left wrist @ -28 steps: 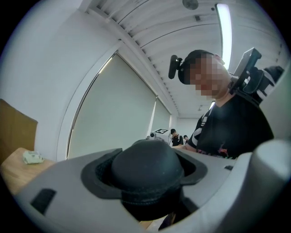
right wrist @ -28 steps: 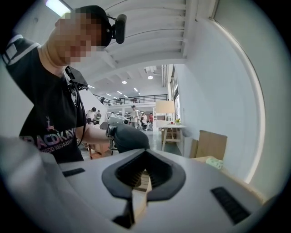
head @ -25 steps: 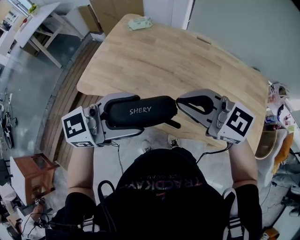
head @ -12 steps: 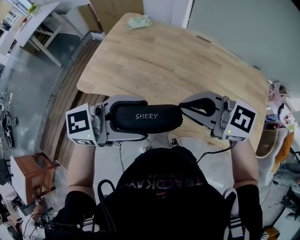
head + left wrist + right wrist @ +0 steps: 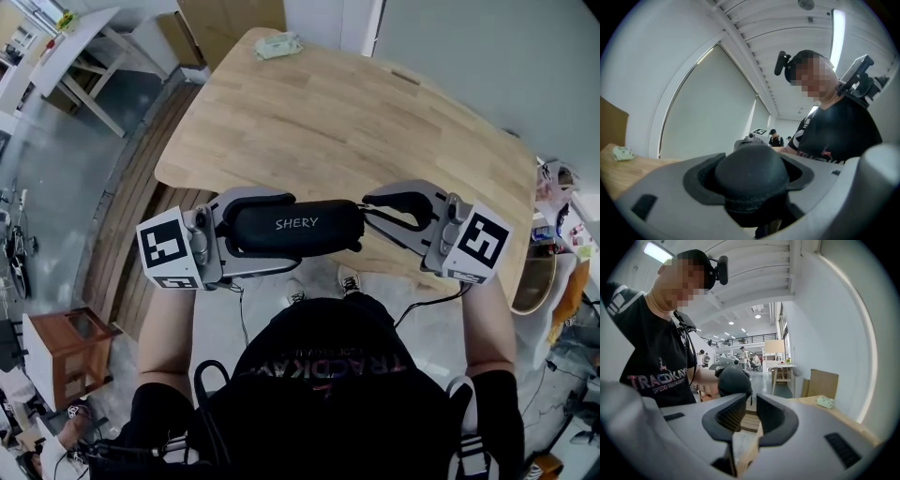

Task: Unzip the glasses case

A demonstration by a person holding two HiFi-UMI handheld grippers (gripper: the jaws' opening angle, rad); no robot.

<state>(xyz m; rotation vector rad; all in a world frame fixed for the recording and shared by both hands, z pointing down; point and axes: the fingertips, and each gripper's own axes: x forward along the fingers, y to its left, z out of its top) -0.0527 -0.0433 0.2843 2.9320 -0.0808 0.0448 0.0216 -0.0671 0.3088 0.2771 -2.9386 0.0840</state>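
Observation:
A black zipped glasses case (image 5: 319, 225) with white lettering hangs in the air just off the table's near edge. My left gripper (image 5: 281, 234) is shut on its left half, and the case's rounded end (image 5: 751, 176) fills the space between its jaws. My right gripper (image 5: 365, 210) has its tips at the case's right end. In the right gripper view its jaws have just been opening to a narrow gap (image 5: 751, 411). Nothing sits between the pads. The case end (image 5: 733, 380) lies just past them, with a thin dark tab beside it.
The light wooden table (image 5: 356, 112) stretches away in front, with a pale green cloth (image 5: 279, 45) at its far end. A small wooden stool (image 5: 61, 352) stands on the floor at the lower left. A grey wall lies to the right.
The case and the left gripper have shifted slightly right and up, and the case now lies level. The dark tab that stuck out under its right end no longer shows in the head view.

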